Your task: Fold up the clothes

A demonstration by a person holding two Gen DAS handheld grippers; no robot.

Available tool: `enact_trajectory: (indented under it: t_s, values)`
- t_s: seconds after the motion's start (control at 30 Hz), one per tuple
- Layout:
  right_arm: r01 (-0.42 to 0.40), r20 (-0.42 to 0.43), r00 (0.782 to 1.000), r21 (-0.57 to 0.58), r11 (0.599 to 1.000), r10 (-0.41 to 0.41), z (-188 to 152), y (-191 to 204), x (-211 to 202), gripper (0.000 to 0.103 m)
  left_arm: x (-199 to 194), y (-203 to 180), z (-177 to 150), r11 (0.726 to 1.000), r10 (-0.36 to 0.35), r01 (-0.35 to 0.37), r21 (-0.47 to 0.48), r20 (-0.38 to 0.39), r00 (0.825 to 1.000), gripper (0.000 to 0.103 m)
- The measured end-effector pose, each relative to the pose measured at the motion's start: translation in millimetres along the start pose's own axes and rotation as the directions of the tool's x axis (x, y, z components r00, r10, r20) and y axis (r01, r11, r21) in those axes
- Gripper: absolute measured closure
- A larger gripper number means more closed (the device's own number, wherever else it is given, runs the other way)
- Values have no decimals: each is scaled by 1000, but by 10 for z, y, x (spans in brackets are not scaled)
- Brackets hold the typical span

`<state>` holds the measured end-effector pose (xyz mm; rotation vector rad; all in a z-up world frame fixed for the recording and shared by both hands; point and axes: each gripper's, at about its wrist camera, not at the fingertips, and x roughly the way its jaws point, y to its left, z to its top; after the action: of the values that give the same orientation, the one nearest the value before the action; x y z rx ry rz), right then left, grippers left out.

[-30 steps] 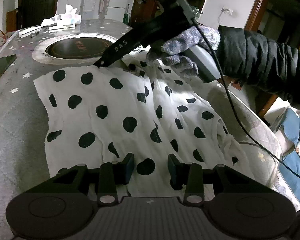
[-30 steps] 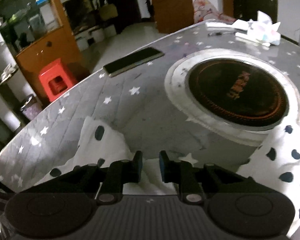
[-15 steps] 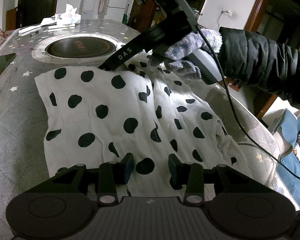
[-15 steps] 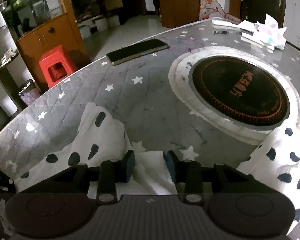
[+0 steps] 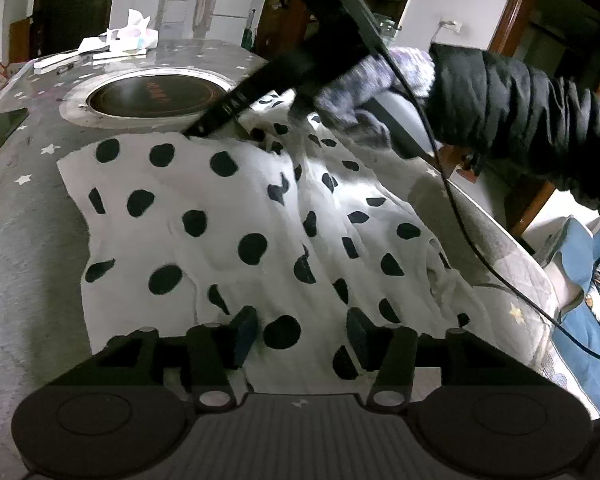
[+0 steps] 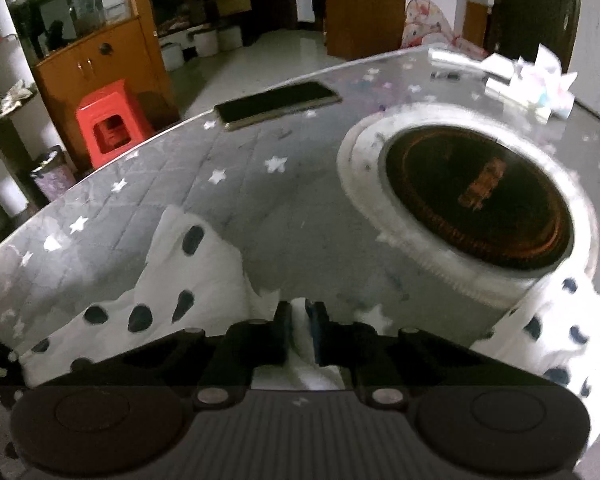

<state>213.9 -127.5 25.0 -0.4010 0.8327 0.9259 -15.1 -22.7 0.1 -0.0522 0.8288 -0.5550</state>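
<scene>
A white garment with black polka dots (image 5: pixel 236 216) lies spread on the grey star-patterned table (image 5: pixel 24 216). My left gripper (image 5: pixel 300 332) is open, its fingers resting over the garment's near edge. My right gripper (image 6: pixel 299 320) is shut on a fold of the same garment (image 6: pixel 196 280) at its far edge, beside the round cooktop. In the left wrist view the right gripper (image 5: pixel 196 130) reaches down from the top to that far edge, held by a gloved hand (image 5: pixel 364 92).
A round inset cooktop (image 5: pixel 148 98) sits in the table behind the garment; it also shows in the right wrist view (image 6: pixel 476 200). A dark phone (image 6: pixel 276 104) lies near the table's edge. Crumpled papers (image 6: pixel 536 80) lie at the far side. A red stool (image 6: pixel 108 120) stands on the floor.
My right gripper has closed on the garment's far edge after opening briefly. My left gripper's jaws have opened slightly wider. The garment's far edge has bunched a little.
</scene>
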Motion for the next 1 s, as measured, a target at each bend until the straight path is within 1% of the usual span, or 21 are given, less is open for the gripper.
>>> enact_trajectory:
  t_s: [0.1, 0.2, 0.3, 0.37, 0.4, 0.43, 0.5, 0.57, 0.63, 0.7, 0.8, 0.87, 1.0]
  values:
    - [76, 62, 995, -8, 997, -75, 158, -20, -75, 95, -2, -10, -5, 1000, -1, 1, 1, 2, 1000, 45]
    - [162, 136, 977, 9, 987, -161, 354, -92, -162, 95, -8, -10, -11, 1000, -5, 5, 0, 4, 1000, 44]
    - [242, 213, 946, 41, 969, -245, 551, -183, -254, 95, -9, -16, -18, 1000, -8, 8, 3, 8, 1000, 42]
    - [307, 250, 915, 76, 949, -316, 662, -270, -300, 95, -12, -17, -22, 1000, -10, 10, 3, 10, 1000, 42]
    - [344, 252, 900, 90, 935, -356, 703, -315, -302, 94, -13, -16, -22, 1000, -11, 11, 2, 11, 1000, 42]
    - [380, 250, 884, 104, 919, -394, 743, -360, -302, 87, -16, -11, -24, 1000, -12, 12, 0, 11, 1000, 42]
    - [420, 247, 865, 120, 899, -437, 769, -438, -308, 77, -20, -6, -29, 1000, -14, 14, -3, 13, 1000, 41]
    - [404, 240, 874, 126, 906, -423, 745, -476, -325, 77, -23, -1, -32, 1000, -18, 18, -4, 15, 1000, 41]
    - [360, 212, 901, 124, 925, -379, 700, -483, -306, 77, -29, 5, -35, 1000, -21, 21, -4, 16, 1000, 40]
    - [317, 155, 931, 107, 942, -331, 647, -470, -189, 77, -29, 2, -36, 1000, -22, 22, -3, 17, 1000, 39]
    - [241, 73, 966, 102, 965, -249, 555, -436, 52, 77, -29, 3, -39, 1000, -23, 23, -6, 19, 1000, 38]
    - [209, 40, 976, 106, 972, -214, 505, -388, 216, 77, -34, 12, -43, 1000, -25, 25, -14, 21, 999, 38]
    - [176, -10, 984, 100, 979, -176, 459, -303, 495, 76, -42, 22, -45, 999, -31, 32, -19, 23, 999, 37]
